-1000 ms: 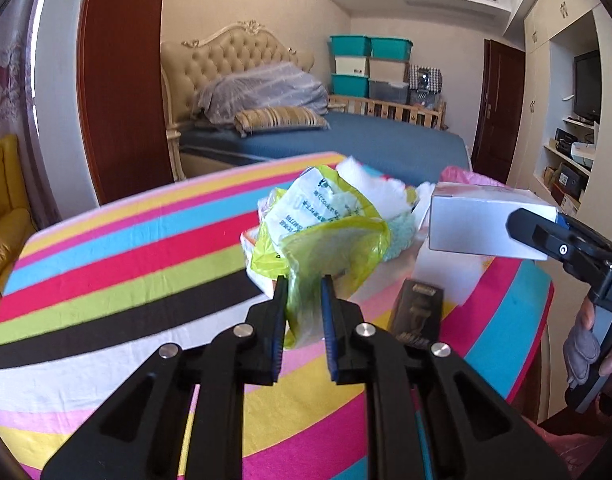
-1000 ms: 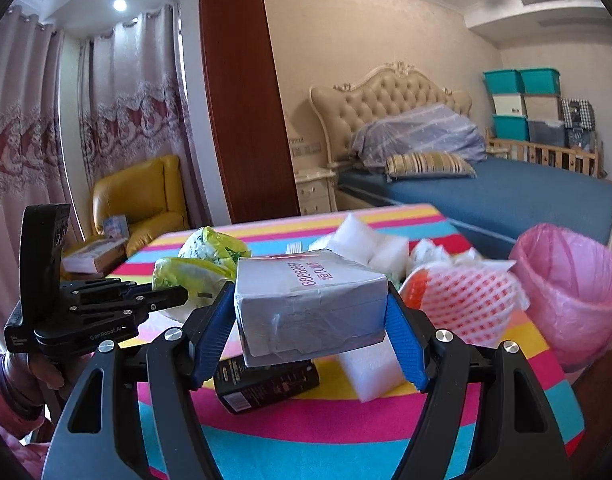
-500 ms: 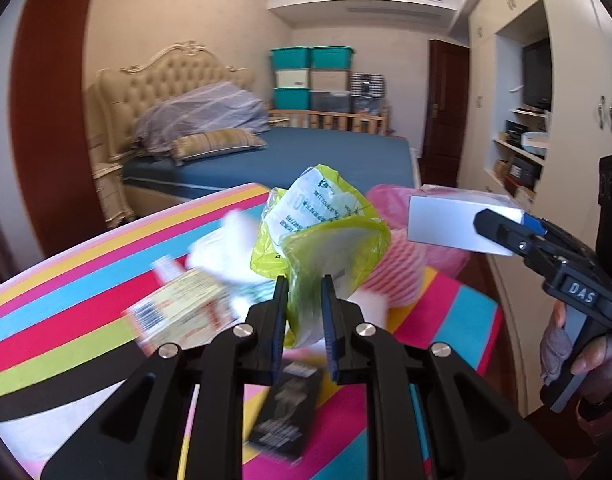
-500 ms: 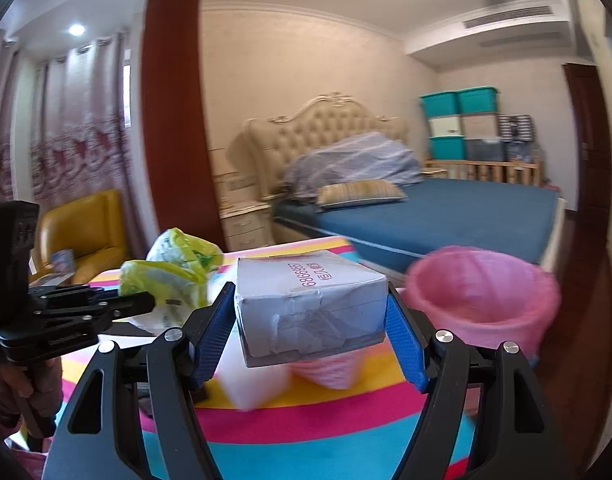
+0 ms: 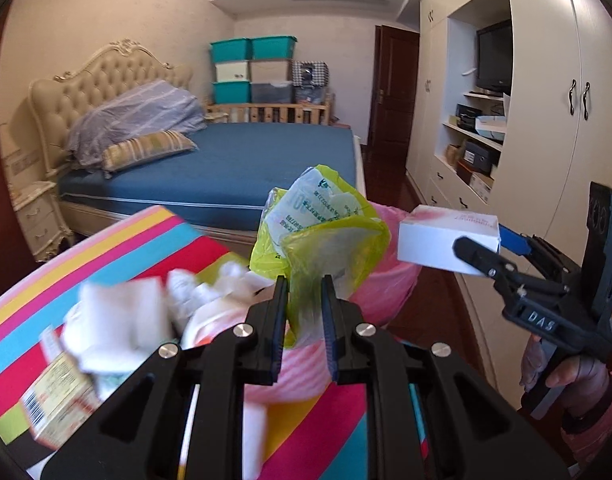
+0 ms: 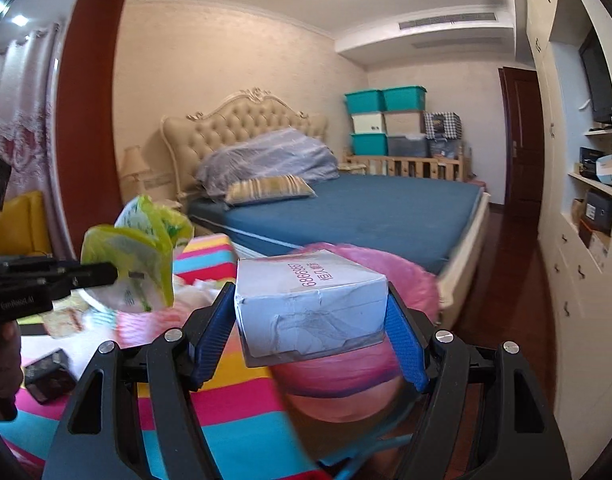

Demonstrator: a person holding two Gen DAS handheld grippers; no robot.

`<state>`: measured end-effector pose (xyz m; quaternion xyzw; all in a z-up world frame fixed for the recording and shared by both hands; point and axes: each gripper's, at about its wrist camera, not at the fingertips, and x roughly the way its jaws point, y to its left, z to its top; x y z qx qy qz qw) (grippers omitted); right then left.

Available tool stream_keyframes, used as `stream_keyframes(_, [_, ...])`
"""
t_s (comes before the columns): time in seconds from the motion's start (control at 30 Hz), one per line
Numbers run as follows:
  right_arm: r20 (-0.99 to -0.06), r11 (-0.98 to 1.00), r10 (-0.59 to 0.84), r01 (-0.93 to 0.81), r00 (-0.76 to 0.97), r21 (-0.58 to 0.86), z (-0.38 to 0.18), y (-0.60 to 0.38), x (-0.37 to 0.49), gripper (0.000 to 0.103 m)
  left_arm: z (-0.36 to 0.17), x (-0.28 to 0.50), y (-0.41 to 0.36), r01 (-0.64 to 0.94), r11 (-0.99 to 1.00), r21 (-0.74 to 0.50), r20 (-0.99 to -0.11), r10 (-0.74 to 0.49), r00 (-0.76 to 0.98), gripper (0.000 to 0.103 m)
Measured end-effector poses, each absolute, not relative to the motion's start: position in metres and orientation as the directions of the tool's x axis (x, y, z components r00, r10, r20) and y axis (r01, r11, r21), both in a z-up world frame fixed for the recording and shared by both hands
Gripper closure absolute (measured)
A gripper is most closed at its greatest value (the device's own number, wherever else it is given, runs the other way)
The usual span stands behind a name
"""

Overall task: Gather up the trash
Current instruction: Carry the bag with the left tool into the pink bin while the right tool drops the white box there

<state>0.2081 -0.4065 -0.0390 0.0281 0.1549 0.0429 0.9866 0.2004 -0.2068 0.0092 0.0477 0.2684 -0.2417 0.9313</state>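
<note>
- The left gripper point(image 5: 304, 308) is pinching a crumpled yellow-green plastic bag point(image 5: 325, 236) between its pads, jaws squeezed nearly together on the thin film, bag sticking up above the fingertips.
- The right gripper point(image 6: 309, 334) is clamping a white cardboard box point(image 6: 309, 300) across its short width, so the box's long axis is running along the fingers, pointing away from the camera.
- The key bit: the pink trash bin point(image 6: 409, 284) is sitting right behind and below the box, off the far edge of the striped table point(image 6: 234, 404). The right hand looks nearer to it; in the left wrist view the bin point(image 5: 389, 284) is peeking out behind the bag, just ahead of the left gripper.
- My guess is both hands are lining up for a drop, box likely first.
- The box is looking scuffed and taped, with a red printed number on top. The bag is looking light and floppy, with green lettering, so it could cling to the pads.
- Other scraps, white foam bits point(image 5: 118, 320) and a small carton point(image 5: 54, 392), are lying on the table, blurry.
</note>
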Motion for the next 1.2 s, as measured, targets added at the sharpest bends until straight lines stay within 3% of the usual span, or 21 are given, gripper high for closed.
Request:
stream_keyframes(0.23, [-0.315,0.999,0.017,-0.026,0.949,-0.024,-0.047,-0.429,0.253,0.034,0.009,0.272,-0.251,0.49,0.866,-0.104,-0.559,-0.458,0.691,0.086])
stream_keyframes(0.43, [-0.342,1.0,0.003,-0.012,0.94,-0.024,-0.057,-0.445,0.297,0.033,0.001,0.33,-0.287,0.473,0.874,-0.114,-0.597,-0.44,0.671,0.086])
stream_keyframes(0.53, [-0.351,0.998,0.064,-0.058,0.934,0.027,-0.065,-0.45,0.315,0.032,-0.004,0.355,-0.301,0.472,0.869,-0.148,-0.611,-0.456,0.647,0.083])
stream_keyframes(0.57, [-0.355,0.998,0.069,-0.062,0.932,0.029,-0.067,-0.449,0.316,0.032,-0.007,0.361,-0.303,0.472,0.869,-0.148,-0.614,-0.455,0.645,0.08])
stream_keyframes(0.63, [-0.37,0.998,0.058,-0.055,0.927,0.018,-0.073,-0.455,0.326,0.023,-0.011,0.371,-0.309,0.454,0.881,-0.132,-0.625,-0.43,0.652,0.056])
stream_keyframes(0.67, [-0.366,0.999,0.053,-0.048,0.929,0.024,-0.073,-0.457,0.326,0.02,-0.012,0.373,-0.308,0.441,0.888,-0.131,-0.624,-0.419,0.659,0.039])
stream_keyframes(0.7, [-0.36,0.998,0.052,-0.043,0.932,0.034,-0.073,-0.459,0.323,0.018,-0.012,0.375,-0.306,0.418,0.898,-0.134,-0.617,-0.406,0.675,0.034])
stream_keyframes(0.97, [-0.321,0.999,0.012,0.004,0.947,0.051,-0.062,-0.465,0.271,0.012,0.011,0.336,-0.268,0.384,0.918,-0.102,-0.576,-0.369,0.729,0.008])
stream_keyframes(1.2, [-0.323,0.996,0.019,0.011,0.946,0.092,-0.063,-0.448,0.229,0.01,0.024,0.286,-0.233,0.337,0.937,-0.091,-0.56,-0.328,0.761,0.006])
